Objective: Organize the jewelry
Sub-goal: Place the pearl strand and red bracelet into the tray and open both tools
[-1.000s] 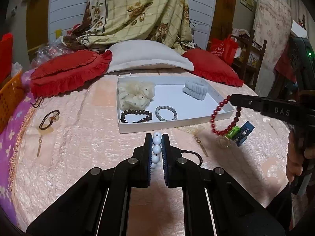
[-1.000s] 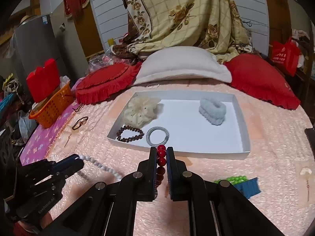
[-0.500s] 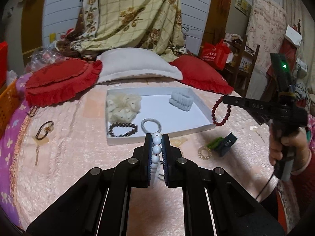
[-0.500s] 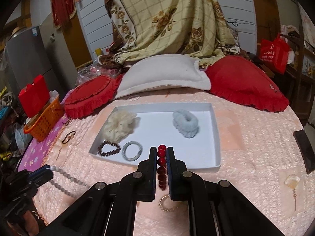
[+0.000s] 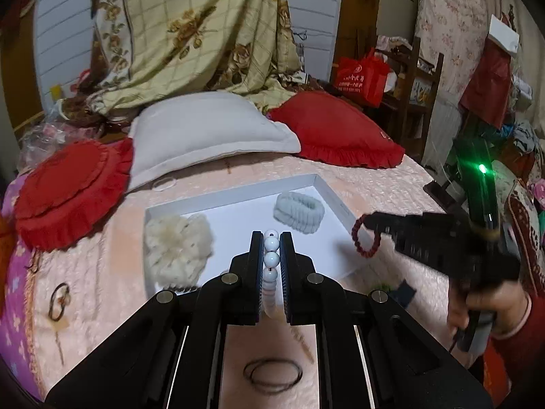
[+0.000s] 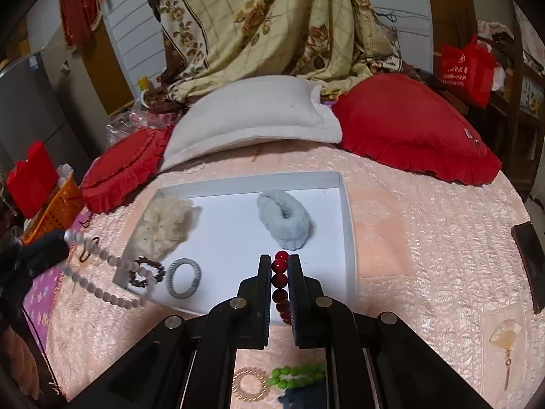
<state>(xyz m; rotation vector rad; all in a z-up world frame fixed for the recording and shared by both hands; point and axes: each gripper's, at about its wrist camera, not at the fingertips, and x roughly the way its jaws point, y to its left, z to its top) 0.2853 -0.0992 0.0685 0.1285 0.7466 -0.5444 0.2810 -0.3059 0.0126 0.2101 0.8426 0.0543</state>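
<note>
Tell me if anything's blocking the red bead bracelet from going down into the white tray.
Nothing visible does. The right gripper holds the red bead bracelet above the white tray's near edge, and the bare floor just ahead, short of the grey scrunchie, is open.

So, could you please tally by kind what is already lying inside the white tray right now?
Scrunchies: 2, one cream and one pale blue.
Bracelets: 2, one of dark brown beads and one grey ring.
Total: 4 in the white tray.
The white bead string and red bead bracelet are held in the grippers, so not counted.
</note>
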